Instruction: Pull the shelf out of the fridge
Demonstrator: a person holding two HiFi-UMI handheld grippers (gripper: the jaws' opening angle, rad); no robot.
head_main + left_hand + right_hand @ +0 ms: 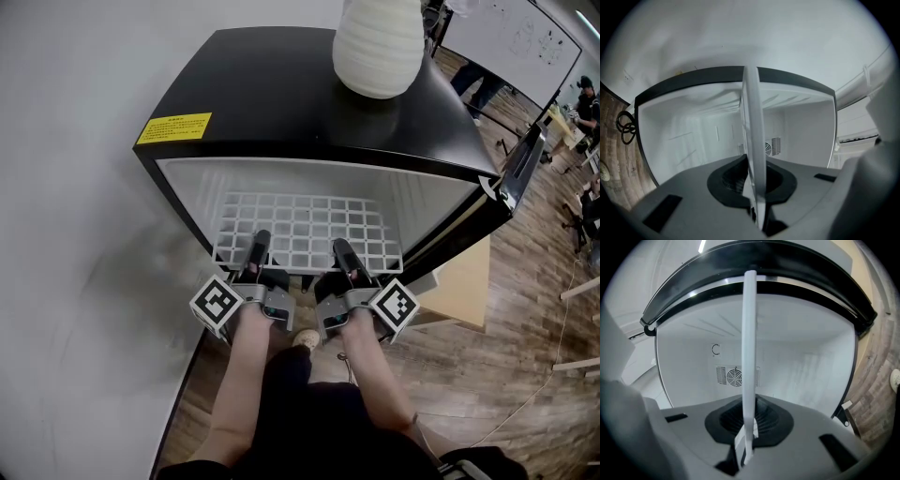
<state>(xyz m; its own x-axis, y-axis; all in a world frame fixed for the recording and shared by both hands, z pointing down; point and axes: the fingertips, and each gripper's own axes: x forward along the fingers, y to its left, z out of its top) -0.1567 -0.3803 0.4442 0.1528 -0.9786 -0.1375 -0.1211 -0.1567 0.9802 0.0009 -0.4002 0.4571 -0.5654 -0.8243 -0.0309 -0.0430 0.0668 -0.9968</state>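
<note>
- The step in hand looks like the pull itself. Both grippers hold the front rim of the white wire shelf (309, 225), which lies inside the open black fridge (272, 94) at the centre of the head view.
- The left gripper (257, 246) has its jaws clamped on the rim at the lower left of the grid. In the left gripper view the shelf (753, 140) runs edge-on as a pale bar straight down between the jaws.
- The right gripper (343, 251) is likewise closed on the rim, near the left one and to its right. Its own view shows the shelf (749, 348) pinched between the jaws, with a fan grille (736, 376) on the back wall behind.
- To do the pull well, both grippers should probably draw back together, evenly and level, so the shelf does not skew and jam against the side walls.
- The rim is thin, so a firm pinch matters or it could slip out.
- A white vase (378, 47) stands on the fridge top, upper centre of the frame, and a jerk might rock it.
</note>
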